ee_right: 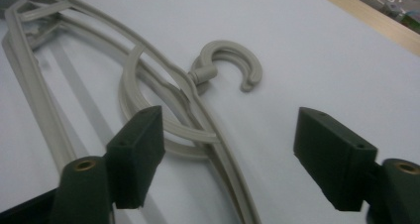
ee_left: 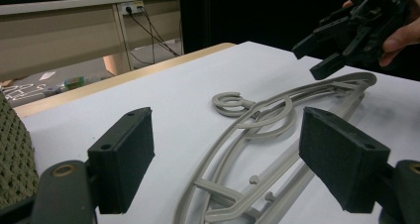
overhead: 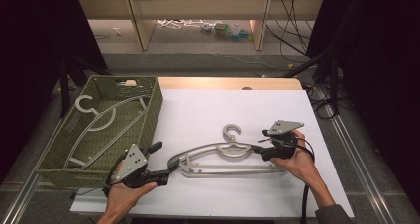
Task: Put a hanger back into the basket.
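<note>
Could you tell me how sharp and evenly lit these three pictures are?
High view: the white table is bright, the surroundings are nearly black. Left gripper view: the hanger is sharp, the near pads are soft. Right gripper view: the hanger's hook is crisp, with faint shadows under its bars.

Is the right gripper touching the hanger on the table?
Apart. In the right gripper view the right gripper has its jaws wide, the hanger running between them with bare gaps beside both pads.
</note>
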A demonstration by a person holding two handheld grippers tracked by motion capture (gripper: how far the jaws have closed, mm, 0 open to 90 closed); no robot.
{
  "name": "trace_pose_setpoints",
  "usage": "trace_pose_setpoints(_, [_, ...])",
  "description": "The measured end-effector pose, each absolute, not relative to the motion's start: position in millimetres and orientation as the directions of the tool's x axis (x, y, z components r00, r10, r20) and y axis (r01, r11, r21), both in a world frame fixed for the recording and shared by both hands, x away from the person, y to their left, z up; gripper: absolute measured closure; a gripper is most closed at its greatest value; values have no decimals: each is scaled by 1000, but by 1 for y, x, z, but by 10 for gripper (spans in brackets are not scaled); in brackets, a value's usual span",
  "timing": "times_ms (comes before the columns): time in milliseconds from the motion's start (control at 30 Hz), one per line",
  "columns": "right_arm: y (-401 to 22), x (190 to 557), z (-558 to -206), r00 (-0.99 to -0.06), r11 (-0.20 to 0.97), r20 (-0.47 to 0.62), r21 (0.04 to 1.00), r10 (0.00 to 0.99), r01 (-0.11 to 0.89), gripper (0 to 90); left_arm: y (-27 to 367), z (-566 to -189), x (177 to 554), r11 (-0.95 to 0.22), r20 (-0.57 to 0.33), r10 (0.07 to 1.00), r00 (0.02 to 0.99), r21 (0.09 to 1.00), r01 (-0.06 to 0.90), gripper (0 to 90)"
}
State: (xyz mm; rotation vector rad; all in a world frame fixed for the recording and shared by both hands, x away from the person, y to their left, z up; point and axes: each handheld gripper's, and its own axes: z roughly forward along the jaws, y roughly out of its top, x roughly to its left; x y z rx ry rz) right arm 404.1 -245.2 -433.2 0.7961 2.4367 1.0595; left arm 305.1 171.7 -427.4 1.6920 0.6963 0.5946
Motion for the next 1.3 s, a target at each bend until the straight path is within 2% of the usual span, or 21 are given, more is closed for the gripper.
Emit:
trace_pose_setpoints(133, [-241, 412, -439, -789, 616, -118, 698, 603, 366, 323, 171, -428, 305, -166, 22, 717, 696, 976, 140, 211])
trace_pose_setpoints(367, [-236, 422, -450, -811, 687, -136, 620, 569, 378, 451, 171, -428, 305, -165, 25, 717, 697, 977, 136, 211])
trace_pose_setpoints(400, [-234, 422, -451, -807, 680, -109, 610, 580, 407, 460, 171, -428, 305, -160, 21, 714, 700, 978, 134, 211])
trace_pose_setpoints(633, [-233, 432, -458, -829, 718, -97, 562, 550, 411, 565, 171, -427, 305, -169, 30, 713, 701, 977, 130, 211])
trace_pose_setpoints(867, [-233, 438, -458, -841, 737, -87, 535, 534, 413, 619, 171, -428, 305, -179, 36, 709, 704, 975, 130, 212])
trace_pose_setpoints(1000, [-230, 440, -462, -866, 780, -100, 493, 491, 385, 656, 171, -428, 305, -180, 37, 708, 705, 975, 129, 212])
trace_pose_setpoints(1300, [-229, 439, -459, -900, 827, -142, 474, 412, 303, 793, 171, -428, 305, -171, 26, 712, 701, 976, 137, 213])
